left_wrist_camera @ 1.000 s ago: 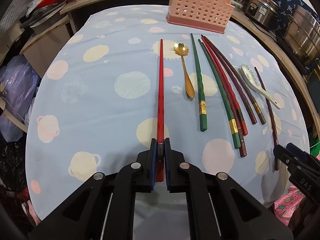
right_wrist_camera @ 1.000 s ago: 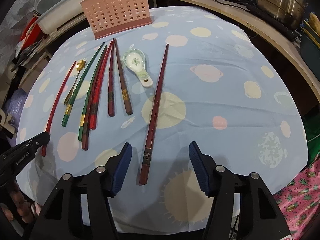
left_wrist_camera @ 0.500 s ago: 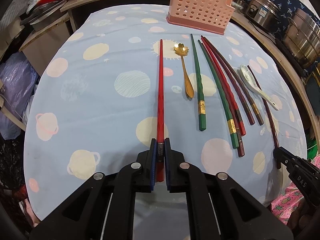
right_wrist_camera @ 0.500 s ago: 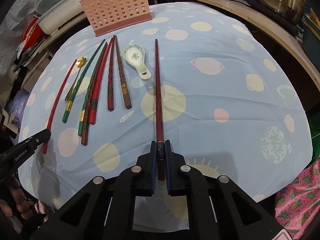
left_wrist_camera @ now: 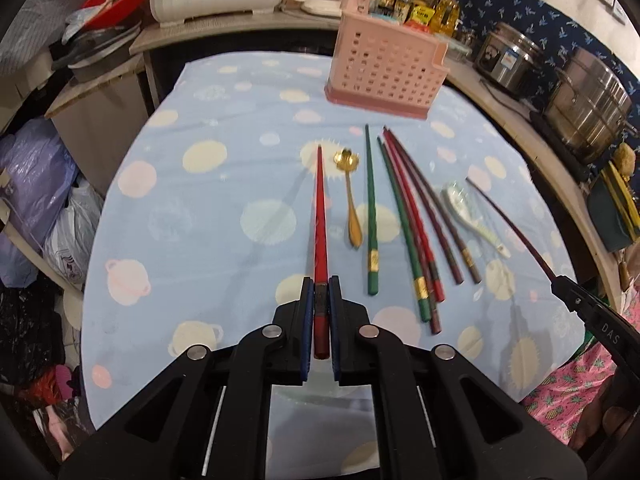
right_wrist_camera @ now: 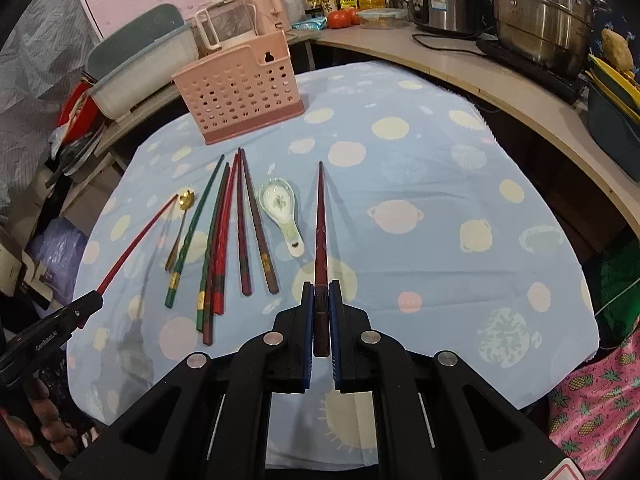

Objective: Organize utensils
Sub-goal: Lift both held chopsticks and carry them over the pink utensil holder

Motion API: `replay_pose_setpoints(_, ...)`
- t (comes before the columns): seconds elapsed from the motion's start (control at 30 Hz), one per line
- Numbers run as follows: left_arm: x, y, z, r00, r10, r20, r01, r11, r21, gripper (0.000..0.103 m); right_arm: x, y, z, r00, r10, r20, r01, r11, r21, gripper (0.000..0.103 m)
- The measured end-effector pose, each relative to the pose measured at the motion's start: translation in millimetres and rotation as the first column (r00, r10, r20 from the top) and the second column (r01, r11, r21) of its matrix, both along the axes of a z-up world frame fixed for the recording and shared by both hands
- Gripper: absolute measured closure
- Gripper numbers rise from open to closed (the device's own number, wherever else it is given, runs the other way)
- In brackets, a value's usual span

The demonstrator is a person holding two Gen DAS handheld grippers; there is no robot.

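I am gripping a red chopstick (left_wrist_camera: 320, 236) in the left gripper (left_wrist_camera: 319, 300) and a maroon chopstick (right_wrist_camera: 320, 232) in the right gripper (right_wrist_camera: 320, 300), jaws clenched, both lifted above the tabletop (right_wrist_camera: 440, 216), while the pink basket (right_wrist_camera: 240, 92) appears empty and the other utensils are lying unsorted.

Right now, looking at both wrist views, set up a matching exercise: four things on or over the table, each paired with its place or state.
Things:
1 red chopstick
2 dark maroon chopstick
3 gold spoon
4 pink basket

Places:
A standing at the table's far end
B clamped in the right gripper
C lying beside a green chopstick
D clamped in the left gripper

Pairs: 1-D, 2-B, 3-C, 4-A
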State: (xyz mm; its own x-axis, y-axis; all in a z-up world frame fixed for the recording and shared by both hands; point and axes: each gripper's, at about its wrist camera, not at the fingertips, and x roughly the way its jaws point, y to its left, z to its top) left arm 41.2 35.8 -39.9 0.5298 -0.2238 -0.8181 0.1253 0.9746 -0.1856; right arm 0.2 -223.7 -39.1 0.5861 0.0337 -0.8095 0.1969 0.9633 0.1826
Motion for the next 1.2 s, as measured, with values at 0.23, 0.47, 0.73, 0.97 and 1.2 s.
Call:
replay_pose_setpoints(0.23, 11, 1, 36, 0.997, 0.0, 0.072, 0.002, 1.0, -0.017, 0.096, 13, -9, 41, 0.994, -0.009, 0.105, 0.008, 1.0, 0.011, 0.096)
replay_pose_setpoints(0.47, 29, 2, 70, 0.987, 0.013, 0.163, -0.01, 1.0, -0.017, 0.096, 35, -22, 80, 0.978, -0.026, 0.205, 0.023, 1.0, 0.017, 0.096)
replay_pose_setpoints(0.73, 56, 1, 101, 0.971, 0.023, 0.238, -0.019, 1.0, -0.021, 0.096, 60, -35, 111, 0.96, -0.036, 0.277, 0.036, 0.999, 0.006, 0.096)
replay_pose_setpoints(0.97, 85, -2, 124, 0.958, 0.028, 0.287, -0.024, 1.0, -0.018, 0.096, 89, -40, 131, 0.947, -0.03, 0.32, 0.035, 0.999, -0.01, 0.096)
replay_pose_setpoints(1.2, 116, -13, 162, 0.934, 0.014, 0.357, -0.009, 1.0, -0.017, 0.096, 128, -51, 158, 0.925, -0.036, 0.378, 0.028, 0.999, 0.027, 0.096)
